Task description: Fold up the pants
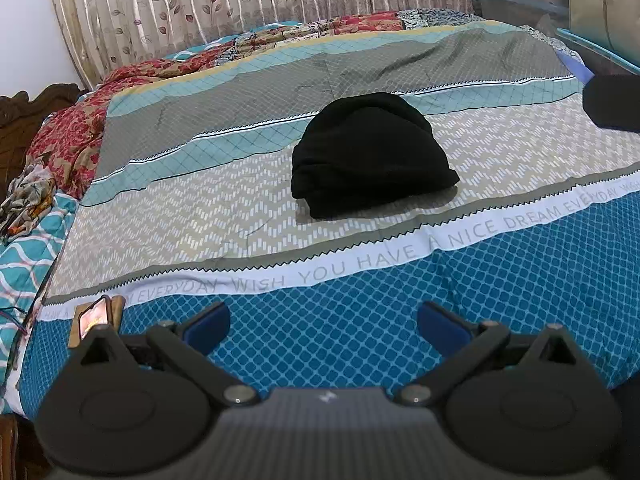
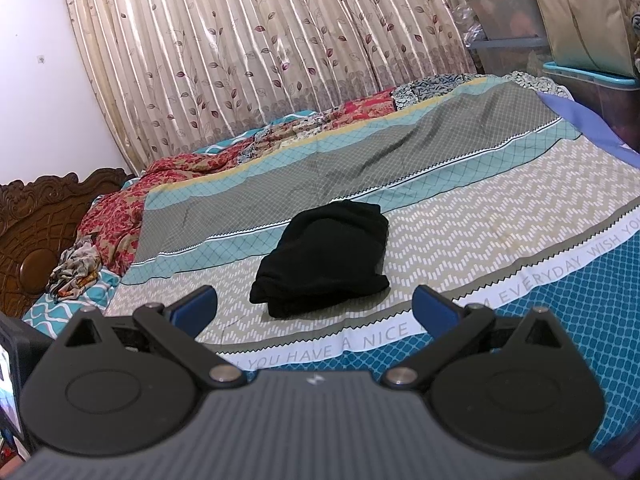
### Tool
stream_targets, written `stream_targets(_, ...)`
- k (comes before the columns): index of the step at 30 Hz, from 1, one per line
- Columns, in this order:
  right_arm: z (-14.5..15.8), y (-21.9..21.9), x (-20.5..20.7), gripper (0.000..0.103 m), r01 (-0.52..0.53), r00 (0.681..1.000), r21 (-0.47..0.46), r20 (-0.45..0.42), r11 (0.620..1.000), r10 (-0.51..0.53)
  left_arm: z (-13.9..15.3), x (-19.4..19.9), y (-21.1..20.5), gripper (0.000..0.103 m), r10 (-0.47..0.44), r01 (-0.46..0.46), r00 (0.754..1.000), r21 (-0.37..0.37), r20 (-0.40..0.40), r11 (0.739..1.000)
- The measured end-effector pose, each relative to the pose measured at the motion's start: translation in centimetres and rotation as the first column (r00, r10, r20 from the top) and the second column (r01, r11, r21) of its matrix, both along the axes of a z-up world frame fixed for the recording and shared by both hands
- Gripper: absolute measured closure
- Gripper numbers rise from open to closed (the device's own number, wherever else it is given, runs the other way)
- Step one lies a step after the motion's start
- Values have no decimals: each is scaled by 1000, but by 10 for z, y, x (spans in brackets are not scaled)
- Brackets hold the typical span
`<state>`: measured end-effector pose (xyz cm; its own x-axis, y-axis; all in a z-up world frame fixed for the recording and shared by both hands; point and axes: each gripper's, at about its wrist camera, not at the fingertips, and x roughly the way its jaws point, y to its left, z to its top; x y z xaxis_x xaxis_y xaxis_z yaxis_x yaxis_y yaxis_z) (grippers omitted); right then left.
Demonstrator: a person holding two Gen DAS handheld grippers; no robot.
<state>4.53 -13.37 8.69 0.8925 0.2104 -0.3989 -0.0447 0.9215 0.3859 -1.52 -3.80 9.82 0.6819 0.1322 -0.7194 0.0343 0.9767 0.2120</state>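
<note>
The black pants (image 1: 368, 156) lie folded into a compact bundle on the patterned bedspread, mid-bed. They show in the right wrist view (image 2: 326, 260) too. My left gripper (image 1: 324, 326) is open and empty, held over the blue front band of the bedspread, well short of the pants. My right gripper (image 2: 314, 310) is open and empty, just in front of the pants and apart from them. A dark rounded shape (image 1: 612, 102) at the right edge of the left wrist view may be the other gripper.
The bedspread (image 1: 240, 208) covers the bed. A phone on a wooden block (image 1: 96, 316) sits at the front left. Crumpled red floral bedding (image 1: 80, 136) and a carved headboard (image 2: 36, 240) lie left. Curtains (image 2: 260, 48) hang behind. Plastic storage boxes (image 2: 504, 12) stand at right.
</note>
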Motion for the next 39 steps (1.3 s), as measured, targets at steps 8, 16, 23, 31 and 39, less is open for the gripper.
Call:
stream_targets(8, 0, 0, 0, 0, 0, 1000, 1, 0, 1000, 0, 0, 0, -1, 0, 0, 0, 1000, 9, 3, 1000)
stream_targets(16, 0, -1, 0, 0, 0, 1000, 1, -1, 1000, 0, 0, 0, -1, 0, -4, 4, 1000, 18, 6, 1000)
stream_targets(23, 0, 0, 0, 0, 1, 1000, 3, 1, 1000, -1, 1, 1, -2, 0, -9, 9, 1000, 25, 3, 1000)
stream_targets(31, 0, 0, 0, 0, 6, 1000, 9, 2, 1000, -6, -1, 4, -4, 0, -15, 15, 1000, 33, -8, 999)
stream_targets(39, -1, -5, 3, 0, 17, 1000, 26, -4, 999, -17, -5, 9, -8, 0, -13, 14, 1000, 40, -26, 999)
